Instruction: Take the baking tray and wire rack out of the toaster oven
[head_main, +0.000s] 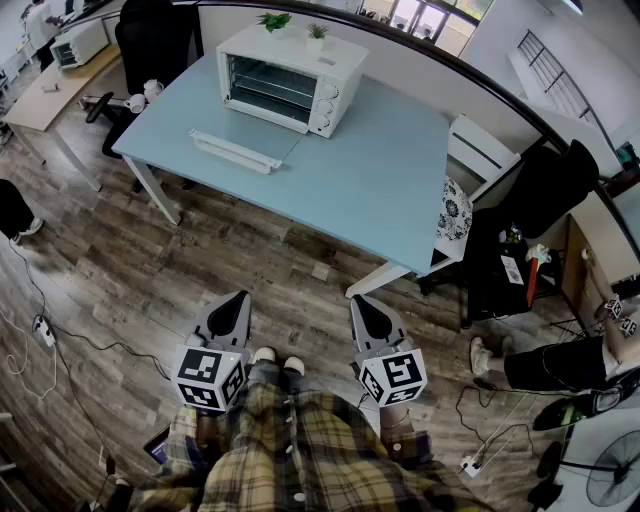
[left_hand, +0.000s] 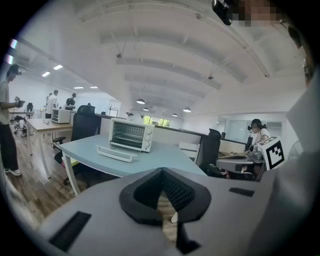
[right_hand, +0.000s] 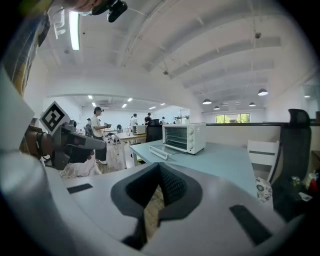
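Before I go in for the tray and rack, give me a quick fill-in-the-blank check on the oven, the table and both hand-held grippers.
1. The toaster oven stands on a table with a light ____ top.
2. The oven's door is ____, lying down in front of it.
3. The left hand-held gripper and the right hand-held gripper both have their jaws ____, with nothing between them.
4. In the head view the oven's knobs sit at the ____ end of its front.

Missing words: blue; open; shut; right
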